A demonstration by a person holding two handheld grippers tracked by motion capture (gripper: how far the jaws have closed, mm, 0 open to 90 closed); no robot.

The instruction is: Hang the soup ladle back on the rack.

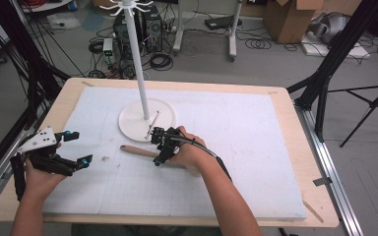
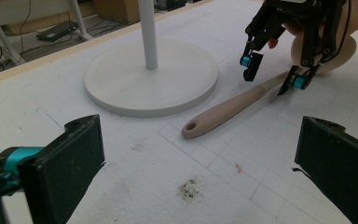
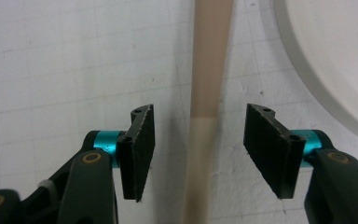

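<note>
The right gripper straddles the wooden handle on the tabletop, fingers half-narrowed, not yet pinching; closing comes next, while the left gripper waits wide.

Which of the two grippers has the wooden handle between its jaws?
The right gripper: its open jaws straddle the wooden handle without touching. The left gripper has nothing between its jaws.

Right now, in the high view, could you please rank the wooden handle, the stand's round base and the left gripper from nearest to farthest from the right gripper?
1. Wooden handle: directly under the right gripper.
2. Round base: just behind it.
3. Left gripper: far off at the table's left.
</note>
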